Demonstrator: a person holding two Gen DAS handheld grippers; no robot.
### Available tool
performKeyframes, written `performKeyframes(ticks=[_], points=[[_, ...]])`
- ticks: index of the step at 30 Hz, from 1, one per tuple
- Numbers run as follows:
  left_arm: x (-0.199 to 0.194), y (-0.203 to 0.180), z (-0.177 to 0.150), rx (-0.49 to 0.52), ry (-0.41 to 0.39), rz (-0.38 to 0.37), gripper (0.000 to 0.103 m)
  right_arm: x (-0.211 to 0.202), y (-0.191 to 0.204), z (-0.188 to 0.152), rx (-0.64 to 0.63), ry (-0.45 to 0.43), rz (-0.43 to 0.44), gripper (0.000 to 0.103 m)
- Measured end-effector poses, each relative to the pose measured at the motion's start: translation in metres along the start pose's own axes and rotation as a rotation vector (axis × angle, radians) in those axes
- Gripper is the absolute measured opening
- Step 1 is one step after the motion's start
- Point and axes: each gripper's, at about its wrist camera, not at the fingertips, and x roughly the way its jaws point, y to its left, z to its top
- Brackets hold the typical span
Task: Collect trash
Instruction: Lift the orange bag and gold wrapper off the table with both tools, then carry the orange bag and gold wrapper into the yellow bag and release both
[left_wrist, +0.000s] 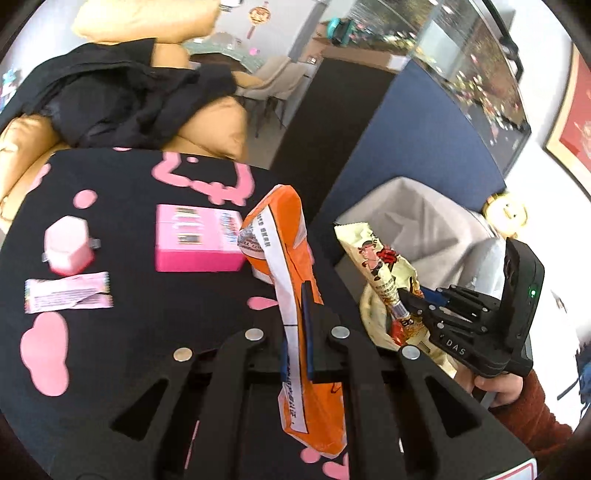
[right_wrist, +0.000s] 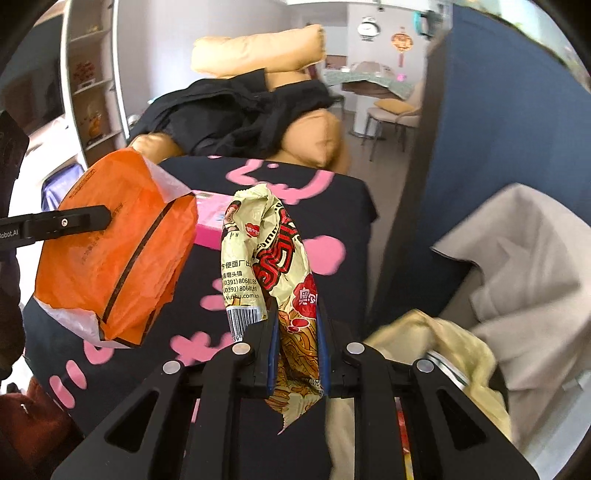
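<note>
Both tilt downward: left gripper (left_wrist: 295, 332) pinching orange wrapper (left_wrist: 291, 258), right gripper (right_wrist: 295, 332) pinching noodle packet (right_wrist: 273, 258).

Orange wrapper (left_wrist: 291, 266), white stripe; cream noodle packet (right_wrist: 273, 258), red print; black tablecloth (left_wrist: 129, 332), pink blobs.

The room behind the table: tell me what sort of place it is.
Most likely a home living room: a tan sofa draped with black clothing, a dining table with chairs beyond, and a wall clock.
</note>
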Motion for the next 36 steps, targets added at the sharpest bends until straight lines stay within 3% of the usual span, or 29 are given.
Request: performKeyframes(ticks=[10,17,23,29,36], points=[[0.027,-0.067,0.005,0.101,0.039,-0.086,0.006,-0.048,-0.075,-0.031,0.139,-0.066,-0.104,0.018],[0.045,-0.097,0.005,0.130,0.059,-0.135,0.006,-0.062,-0.098,-0.049,0.159,-0.072,-0.136,0.018],[0.054,-0.107,0.000,0.143,0.079,-0.154,0.006,-0.026,-0.111,-0.072,0.180,0.028,-0.130,0.018],[0.058,-0.099,-0.001,0.112,0.089,-0.149,0.006,0.037,-0.116,-0.100,0.152,0.226,-0.186,0.018],[0.056,-0.099,-0.001,0.116,0.084,-0.141,0.006,0.058,-0.124,-0.113,0.165,0.313,-0.196,0.018]])
